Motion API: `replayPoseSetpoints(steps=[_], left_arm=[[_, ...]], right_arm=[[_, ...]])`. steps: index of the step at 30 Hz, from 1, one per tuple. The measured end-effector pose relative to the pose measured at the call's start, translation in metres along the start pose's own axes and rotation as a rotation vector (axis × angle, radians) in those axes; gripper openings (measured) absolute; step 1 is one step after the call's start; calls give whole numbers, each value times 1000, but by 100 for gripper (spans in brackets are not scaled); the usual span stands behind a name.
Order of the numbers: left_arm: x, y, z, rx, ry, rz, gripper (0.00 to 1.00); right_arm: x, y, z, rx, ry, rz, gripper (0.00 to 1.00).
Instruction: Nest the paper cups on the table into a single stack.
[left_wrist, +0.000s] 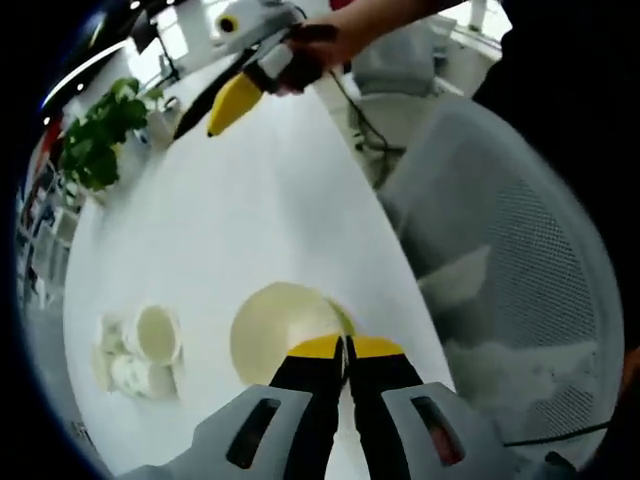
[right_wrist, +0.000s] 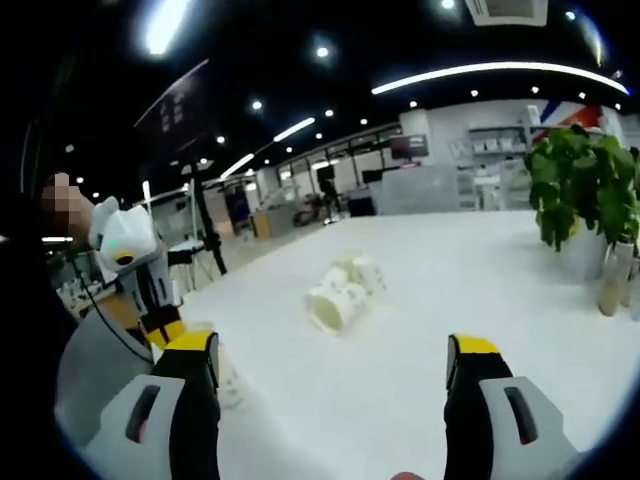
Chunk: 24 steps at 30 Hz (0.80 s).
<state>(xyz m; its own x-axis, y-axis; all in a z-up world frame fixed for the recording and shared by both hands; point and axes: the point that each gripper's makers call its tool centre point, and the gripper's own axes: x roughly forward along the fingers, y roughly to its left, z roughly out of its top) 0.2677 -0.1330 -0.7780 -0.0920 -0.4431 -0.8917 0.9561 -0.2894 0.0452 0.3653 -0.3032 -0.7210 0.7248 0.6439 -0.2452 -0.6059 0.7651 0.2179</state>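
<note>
A cream paper cup (left_wrist: 280, 330) lies with its mouth towards the left gripper view, and my left gripper (left_wrist: 347, 350) is shut on its rim. Several more white paper cups (left_wrist: 145, 350) lie in a loose cluster on the white table (left_wrist: 240, 220), left of the held cup. In the right gripper view the same cluster of cups (right_wrist: 343, 290) lies on its side ahead of my right gripper (right_wrist: 333, 350), which is open with nothing between its jaws. A hand holds the right gripper (left_wrist: 232, 102) above the far end of the table. The left gripper (right_wrist: 135, 265) shows at the left.
A potted green plant (left_wrist: 95, 140) (right_wrist: 585, 185) stands at the table's far corner. A grey mesh chair (left_wrist: 500, 250) sits close along the table's right edge. A cable (left_wrist: 360, 120) hangs off the table near the chair.
</note>
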Motion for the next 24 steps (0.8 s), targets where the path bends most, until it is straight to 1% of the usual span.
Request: replayPoseSetpoints(steps=[5,8,9,12,13,14,18,21,22,24], left_arm=[[-1,1,2,-17,-16,-6,1],[-1,0,2,-14,-18,-11,2],[-2,-1,3,-28,-33,-22,4],[-2,-1,3,-49,-40,-22,10],[-3,-1,4,-59,-48,-17,15],[-3,1,5,-74,-53,-5,18],[-4,-4,6,-100,-70,-15,22],[-5,-6,6,-125,-78,-15,27],[-6,-5,5,-139,-83,-8,31],[-8,-6,5,-150,-98,-11,33]], right_arm=[[1,1,0,9,-5,0,93],[1,1,0,11,-7,0,93],[1,0,0,13,-7,0,92],[1,-1,1,19,-12,-3,92],[0,-1,2,24,-15,-3,92],[0,-1,2,25,-16,-4,92],[0,0,2,25,-18,-2,92],[0,1,3,22,-19,0,92],[0,1,4,21,-20,-1,92],[0,1,4,22,-20,-1,92]])
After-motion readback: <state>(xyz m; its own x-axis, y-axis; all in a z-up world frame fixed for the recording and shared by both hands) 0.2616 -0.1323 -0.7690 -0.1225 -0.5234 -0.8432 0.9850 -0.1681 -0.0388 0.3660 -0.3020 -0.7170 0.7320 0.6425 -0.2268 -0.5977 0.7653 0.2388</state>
